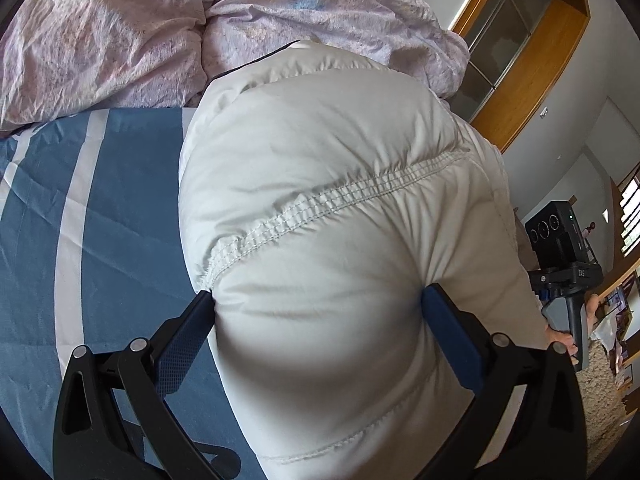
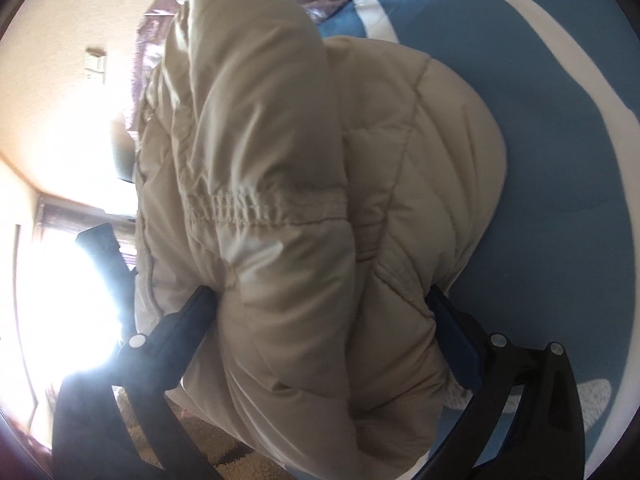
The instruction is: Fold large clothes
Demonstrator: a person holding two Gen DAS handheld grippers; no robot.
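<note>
A puffy off-white down jacket [image 1: 320, 168] lies bunched on the blue-and-white striped bed sheet [image 1: 120, 200]. An elastic stitched seam runs across the jacket. My left gripper [image 1: 318, 308] is shut on a thick fold of it, and padding bulges between the two fingers. In the right wrist view the same jacket [image 2: 300, 160] looks beige, with a rolled part standing up at the top. My right gripper [image 2: 318, 304] is shut on another thick bundle of it, above the sheet [image 2: 540, 140]. The fabric hides both sets of fingertips.
A crumpled pink duvet [image 1: 120, 32] is heaped at the far side of the bed. A hand [image 1: 560, 338] on a black handle shows at the right edge, over a beige rug [image 1: 600, 380]. Wooden-framed cabinets [image 1: 532, 60] stand behind. A bright window [image 2: 60, 300] glares at the left.
</note>
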